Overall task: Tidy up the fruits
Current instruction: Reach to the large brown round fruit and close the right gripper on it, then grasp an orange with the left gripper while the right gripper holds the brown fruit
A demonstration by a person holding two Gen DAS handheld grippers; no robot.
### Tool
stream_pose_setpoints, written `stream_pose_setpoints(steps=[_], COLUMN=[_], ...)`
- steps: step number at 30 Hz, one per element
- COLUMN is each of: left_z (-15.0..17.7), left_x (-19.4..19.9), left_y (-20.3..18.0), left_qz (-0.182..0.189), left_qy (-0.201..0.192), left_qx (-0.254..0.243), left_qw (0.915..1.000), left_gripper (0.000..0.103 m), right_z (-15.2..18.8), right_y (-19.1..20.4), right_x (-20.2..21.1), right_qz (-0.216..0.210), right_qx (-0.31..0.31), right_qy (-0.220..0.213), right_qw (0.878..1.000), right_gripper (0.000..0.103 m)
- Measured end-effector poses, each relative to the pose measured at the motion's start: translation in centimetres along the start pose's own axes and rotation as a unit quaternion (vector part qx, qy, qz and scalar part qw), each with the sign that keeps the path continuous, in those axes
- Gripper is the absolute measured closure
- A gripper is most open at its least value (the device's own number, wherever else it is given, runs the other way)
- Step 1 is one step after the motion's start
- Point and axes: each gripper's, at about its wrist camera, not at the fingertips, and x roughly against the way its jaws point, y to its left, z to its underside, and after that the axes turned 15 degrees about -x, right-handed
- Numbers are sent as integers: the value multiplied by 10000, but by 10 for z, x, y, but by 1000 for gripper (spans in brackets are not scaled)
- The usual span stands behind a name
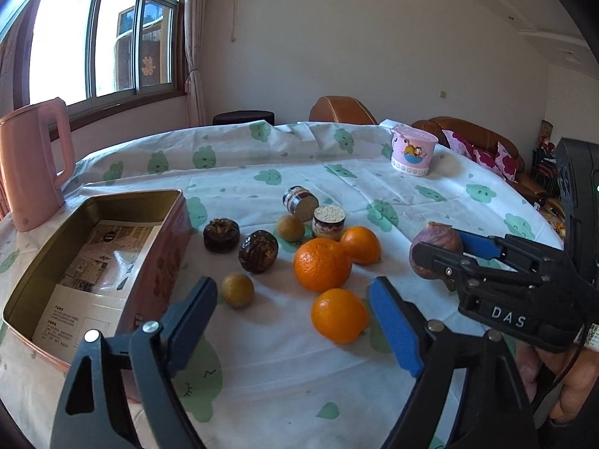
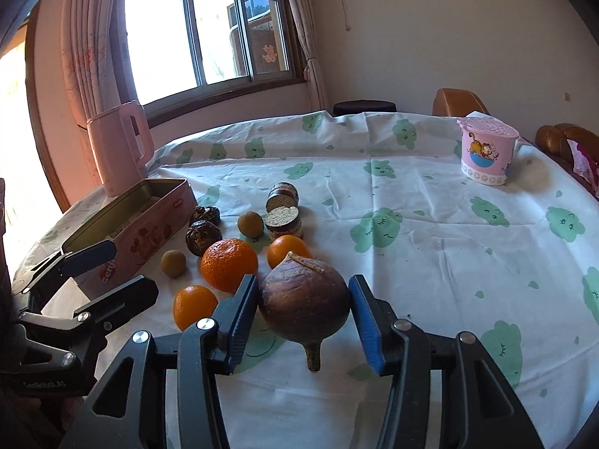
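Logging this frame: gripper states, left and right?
Left gripper: open, empty.
Right gripper: open around the brown fruit, grip not yet closed.

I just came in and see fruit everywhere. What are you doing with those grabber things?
A person is sorting fruit on the table with two hand-held grippers. The right gripper sits around a big brown fruit, fingers at its sides, not clearly squeezing. The left gripper is open above the oranges. The open tin holds only paper.
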Motion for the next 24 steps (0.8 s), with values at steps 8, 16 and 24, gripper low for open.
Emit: stream_pose_setpoints(steps=[8,16,24], left_z=[-3,0,1], left_x=[-23,-34,-27], left_y=[-7,-13,-9], left_qz=[466,752,676], left_qy=[496,755,526], left_qx=[-127,-236,-168], left_qw=[9976,9940,9962], left_gripper=[40,55,62], right_z=[-3,0,2], right_y=[-10,-7,-5], right_x=[-6,-12,-2], right_qz=[150,206,49], right_qx=[11,115,163], right_qy=[97,356,82], right_qw=[9998,9991,9998], right_gripper=[51,51,51])
